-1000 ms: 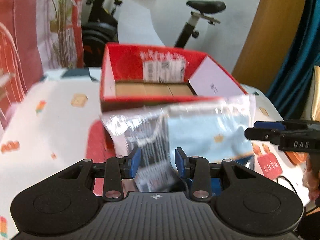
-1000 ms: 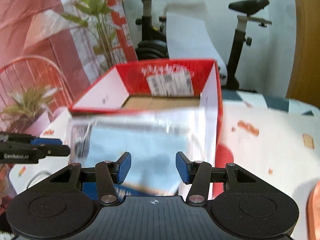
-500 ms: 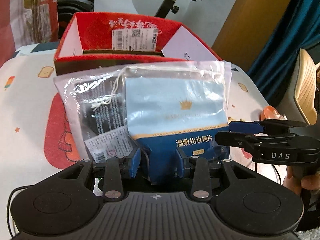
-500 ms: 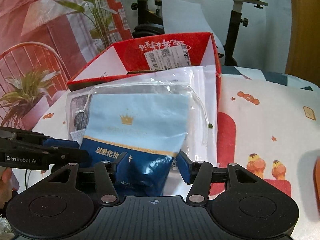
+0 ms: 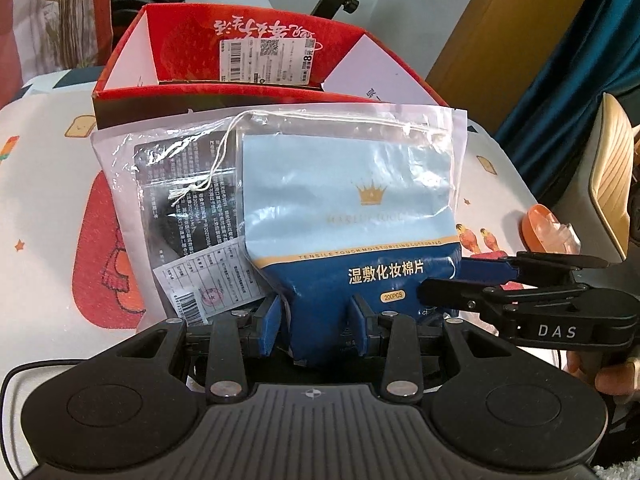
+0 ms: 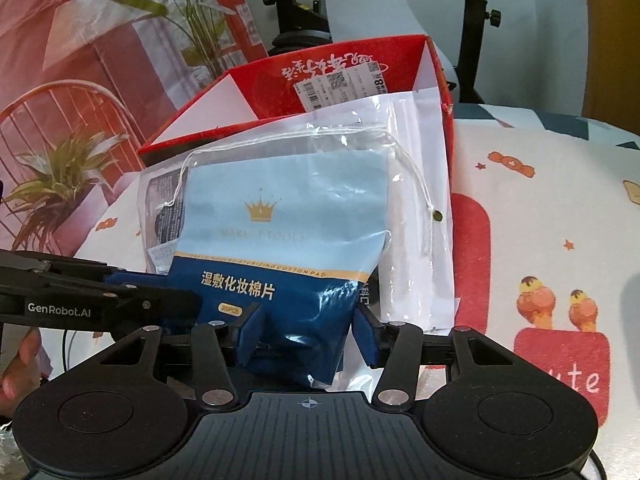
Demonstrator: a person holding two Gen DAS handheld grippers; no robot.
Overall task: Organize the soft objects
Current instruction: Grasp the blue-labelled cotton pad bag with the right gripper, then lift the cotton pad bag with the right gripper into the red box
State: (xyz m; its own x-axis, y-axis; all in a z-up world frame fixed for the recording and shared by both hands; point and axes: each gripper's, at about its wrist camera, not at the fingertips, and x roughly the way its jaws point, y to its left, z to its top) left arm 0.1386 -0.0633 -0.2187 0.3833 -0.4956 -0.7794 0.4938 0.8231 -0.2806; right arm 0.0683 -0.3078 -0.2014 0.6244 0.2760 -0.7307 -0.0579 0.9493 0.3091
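Note:
A blue cotton-pad pouch (image 5: 352, 224) with a gold crown lies on a clear plastic bag (image 5: 176, 184) holding a black packet. Both lean against the front of a red cardboard box (image 5: 256, 40). My left gripper (image 5: 316, 320) is shut on the pouch's dark blue lower end. My right gripper (image 6: 308, 332) is shut on the same lower end of the pouch (image 6: 288, 216) from the right side. The right gripper also shows in the left wrist view (image 5: 472, 280), and the left gripper in the right wrist view (image 6: 132, 292). The red box (image 6: 328, 76) stands open behind.
The table has a white cloth (image 5: 44, 208) with red cartoon prints. An orange object in clear wrap (image 5: 548, 228) lies at the right edge. An exercise bike (image 6: 296, 8) and a potted plant (image 6: 60, 180) stand behind the table.
The pouch and plastic bag have come closer and lower in both views, away from the box opening. Both grippers stay closed on the pouch's lower end.

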